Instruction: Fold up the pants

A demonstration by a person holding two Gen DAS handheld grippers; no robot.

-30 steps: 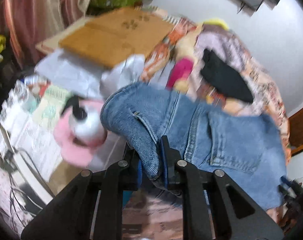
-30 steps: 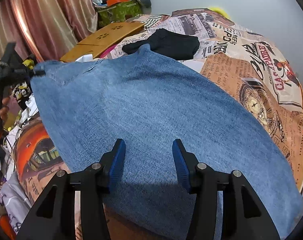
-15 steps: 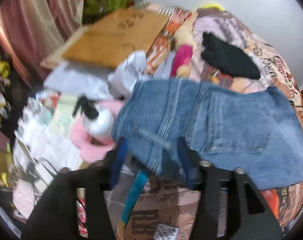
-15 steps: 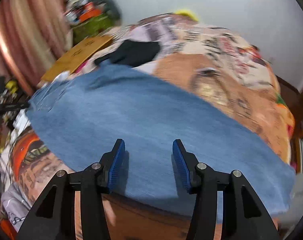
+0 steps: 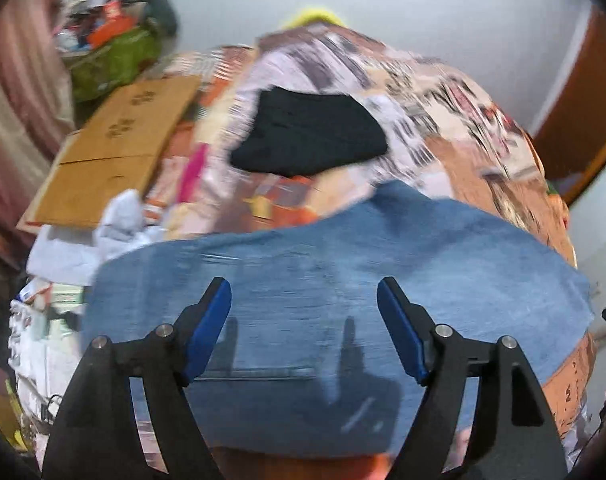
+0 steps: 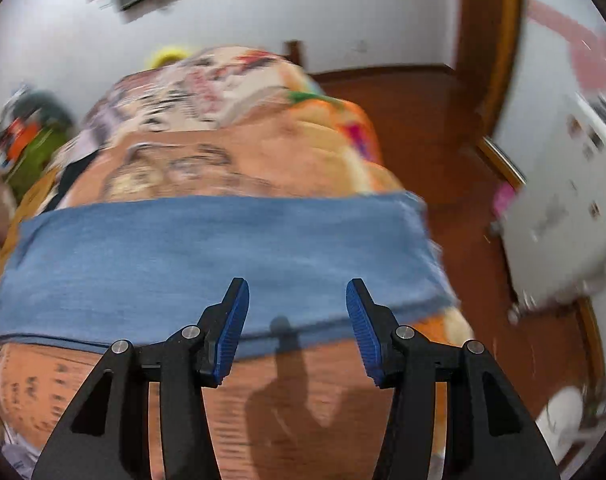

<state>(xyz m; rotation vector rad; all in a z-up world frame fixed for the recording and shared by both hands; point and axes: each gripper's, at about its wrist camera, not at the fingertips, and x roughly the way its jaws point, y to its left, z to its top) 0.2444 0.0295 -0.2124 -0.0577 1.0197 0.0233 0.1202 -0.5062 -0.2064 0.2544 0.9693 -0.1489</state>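
The blue denim pants (image 5: 343, 280) lie flat across the patterned bedspread (image 5: 443, 120), folded into a wide band. In the right wrist view they (image 6: 207, 252) stretch from left to right, their end near the bed's right edge. My left gripper (image 5: 303, 320) is open and empty, hovering over the waist end with its back pocket seam. My right gripper (image 6: 297, 320) is open and empty, above the pants' near edge. Both views are blurred by motion.
A black garment (image 5: 311, 136) lies on the bed beyond the pants. A brown cardboard sheet (image 5: 119, 148) and white bags (image 5: 123, 220) sit at the left. Clutter lies on the floor at the left. Wooden floor (image 6: 423, 120) and a white cabinet (image 6: 563, 220) are right of the bed.
My left gripper has let go of the waistband and opened; the pants dropped flat on the bed. Both grippers have drawn back and swung right.
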